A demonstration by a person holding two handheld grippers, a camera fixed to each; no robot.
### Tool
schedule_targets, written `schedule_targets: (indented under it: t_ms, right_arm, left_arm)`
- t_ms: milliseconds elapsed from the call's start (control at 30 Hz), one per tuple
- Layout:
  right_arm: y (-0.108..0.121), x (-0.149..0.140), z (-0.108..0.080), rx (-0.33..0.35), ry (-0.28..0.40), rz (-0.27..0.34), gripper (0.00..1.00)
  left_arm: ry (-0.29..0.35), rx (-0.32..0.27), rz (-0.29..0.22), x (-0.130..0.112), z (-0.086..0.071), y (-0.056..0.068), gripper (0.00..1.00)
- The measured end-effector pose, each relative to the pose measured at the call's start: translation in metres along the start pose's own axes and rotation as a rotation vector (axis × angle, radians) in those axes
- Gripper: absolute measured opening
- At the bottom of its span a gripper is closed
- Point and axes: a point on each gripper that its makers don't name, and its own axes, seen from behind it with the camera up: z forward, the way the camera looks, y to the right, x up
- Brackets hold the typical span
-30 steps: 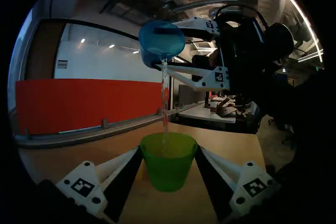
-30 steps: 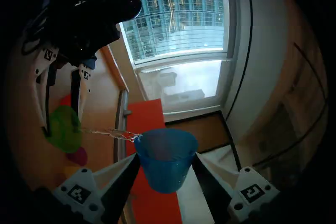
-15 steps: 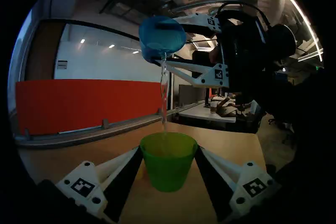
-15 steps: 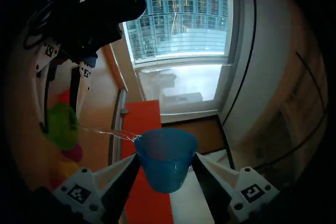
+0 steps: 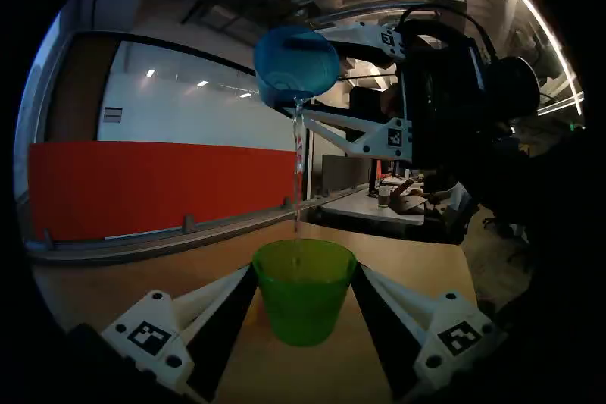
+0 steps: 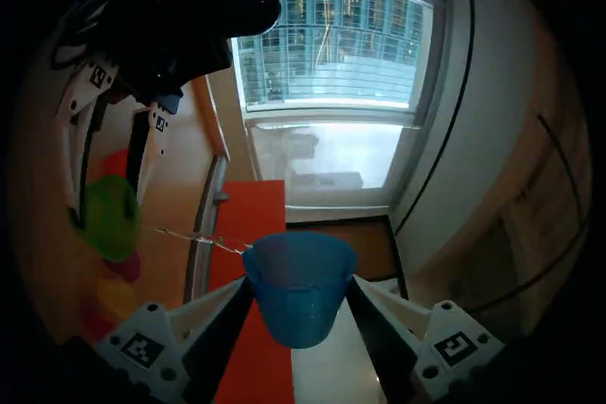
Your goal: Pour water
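**Water runs thin as the blue cup empties**

Water (image 5: 297,169) falls in a thin line from the blue cup (image 5: 295,64) down to the green cup (image 5: 304,298). A second ago the line was fat and bright. Now it is skinny and hard to see near the bottom. The blue cup also sits a little higher than before.

The right claw (image 6: 299,286) holds the blue cup, with one finger pressed on each side. It holds the cup up in the air, tipped over, with the lip above the green cup. In the right gripper view the water (image 6: 198,237) leaves the lip and goes off toward the green cup (image 6: 110,218).

The left claw (image 5: 303,277) holds the green cup, with a finger tight on each side too. The green cup stands straight up on the wooden desk (image 5: 413,260) and has not moved.

I think the thin line means the blue cup is almost empty, so the pouring is nearly done. The water seems to land inside the green cup, and I see no wet spot on the desk. A thin line can wobble or run down the side of the blue cup. So the lip should stay right above the green cup until the last drops fall. I cannot tell how full the green cup is.
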Motion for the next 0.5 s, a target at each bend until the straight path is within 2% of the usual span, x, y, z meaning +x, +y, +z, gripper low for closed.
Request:
schedule_targets:
  t_ms: [500]
  right_arm:
    - [-0.001, 0.012, 0.002, -0.013, 0.012, -0.121, 0.87]
  left_arm:
    - [-0.002, 0.000, 0.002, 0.001, 0.000, 0.000, 0.86]
